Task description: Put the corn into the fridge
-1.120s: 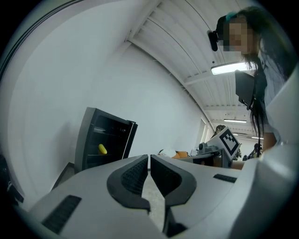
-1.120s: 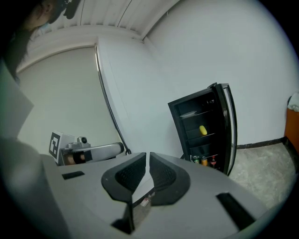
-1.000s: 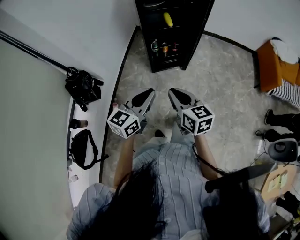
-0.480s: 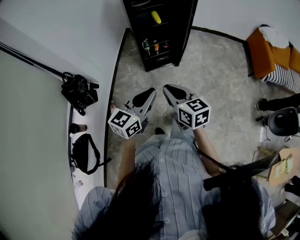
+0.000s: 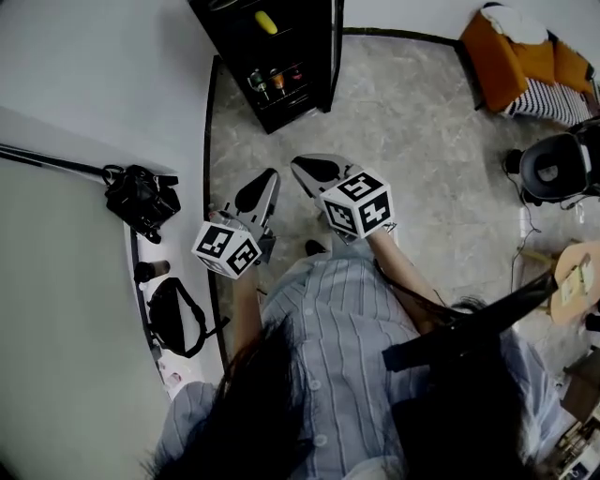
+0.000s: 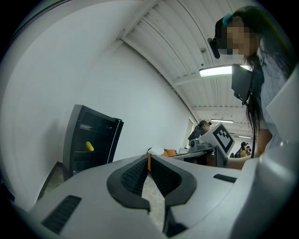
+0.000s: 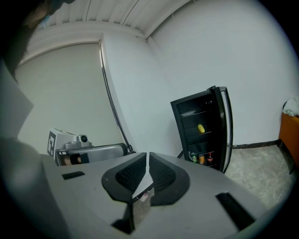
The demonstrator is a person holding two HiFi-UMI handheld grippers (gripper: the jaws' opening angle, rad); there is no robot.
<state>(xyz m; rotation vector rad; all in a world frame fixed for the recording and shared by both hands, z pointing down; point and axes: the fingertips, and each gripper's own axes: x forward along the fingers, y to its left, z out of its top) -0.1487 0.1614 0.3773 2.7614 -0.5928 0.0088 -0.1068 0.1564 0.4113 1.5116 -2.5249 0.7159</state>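
**Corn on the fridge shelf, both grippers empty**

No brand or word can be read anywhere. The marker cubes (image 5: pixel 357 202) on the grippers carry only black-and-white square patterns. The cans (image 7: pixel 201 158) on the bottom shelf of the fridge (image 5: pixel 281 66) show green, orange and red, but their labels are too small to make out; they may be soft drinks.

In the head view the person's forearms reach forward from the striped shirt. They hold the left gripper (image 5: pixel 270 174) and the right gripper (image 5: pixel 298 165) side by side at mid-frame. Both point toward the top of the frame, over the grey marbled floor (image 5: pixel 412 122). The right one sits slightly higher in the picture, and the two are near each other but not touching.

In each gripper's own view the jaws are closed together at the tips, with nothing between them.

The corn (image 5: pixel 266 22) lies on an upper shelf inside the black fridge, at the top of the head view left of centre. The fridge door stands open, and the corn is well apart from both grippers. A black bag (image 5: pixel 141 199) rests at the left edge, and an orange seat (image 5: pixel 506 52) is at the upper right.
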